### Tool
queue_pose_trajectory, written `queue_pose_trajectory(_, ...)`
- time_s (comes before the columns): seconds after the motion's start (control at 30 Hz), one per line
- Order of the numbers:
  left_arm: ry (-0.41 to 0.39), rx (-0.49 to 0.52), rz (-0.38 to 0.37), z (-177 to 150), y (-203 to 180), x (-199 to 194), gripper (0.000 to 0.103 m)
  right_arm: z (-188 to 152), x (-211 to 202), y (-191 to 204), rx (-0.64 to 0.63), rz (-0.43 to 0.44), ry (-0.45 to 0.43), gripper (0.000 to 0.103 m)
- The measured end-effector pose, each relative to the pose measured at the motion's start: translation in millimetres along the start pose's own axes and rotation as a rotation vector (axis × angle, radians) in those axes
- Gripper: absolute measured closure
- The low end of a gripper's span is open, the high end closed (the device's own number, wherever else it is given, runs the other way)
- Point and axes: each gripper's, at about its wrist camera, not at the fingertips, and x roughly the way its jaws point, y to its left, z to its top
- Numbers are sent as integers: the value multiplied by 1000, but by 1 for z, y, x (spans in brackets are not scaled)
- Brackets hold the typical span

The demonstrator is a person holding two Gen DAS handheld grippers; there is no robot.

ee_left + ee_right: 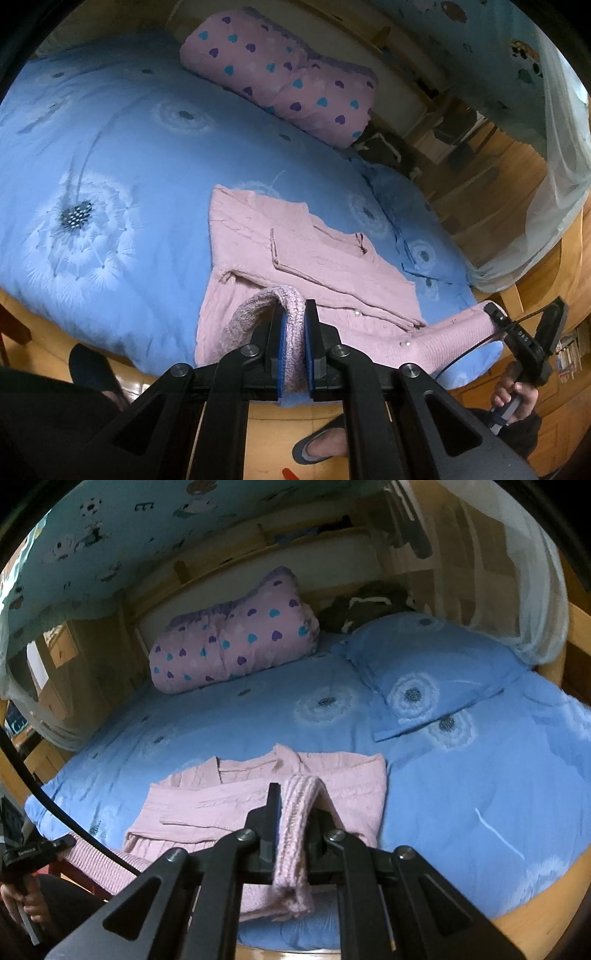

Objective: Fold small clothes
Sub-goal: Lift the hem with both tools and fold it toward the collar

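Knitwear in hand: my left gripper [293, 325] and right gripper [293, 812] each clamp a ribbed edge of the soft, floppy pink cardigan [295, 258] on the blue duvet [129, 147], best gripped at hems.

You have one pink knitted cardigan [306, 258] on one bed with a blue dandelion-print cover [129, 147]. You hold two black two-finger grippers, the left gripper [293, 347] and the right gripper [295, 823]. There is one pink quilt with heart spots, rolled up [280, 74], and one blue dandelion-print pillow [428, 664].
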Motion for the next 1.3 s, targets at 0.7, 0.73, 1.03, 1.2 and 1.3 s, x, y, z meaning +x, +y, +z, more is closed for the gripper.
queue_pose_trajectory(0.7, 15, 41, 54, 56, -1, 45, 103, 35, 54, -11, -11, -42, 93, 94)
queue_pose_trajectory(0.73, 18, 38, 55, 59, 0, 48, 103, 37, 56, -11, -13, -43, 95, 94)
queue_pose_trajectory(1.03, 43, 64, 103, 85, 1, 78, 103, 50, 89, -26, 7, -45, 142, 94)
queue_pose_trajectory(1.2, 59, 118, 135, 104, 0, 101, 103, 50, 123, -43, 44, -48, 193, 94)
queue_pose_trajectory(1.3, 76, 111, 152, 116, 4, 117, 103, 53, 142, -51, 62, -52, 218, 94)
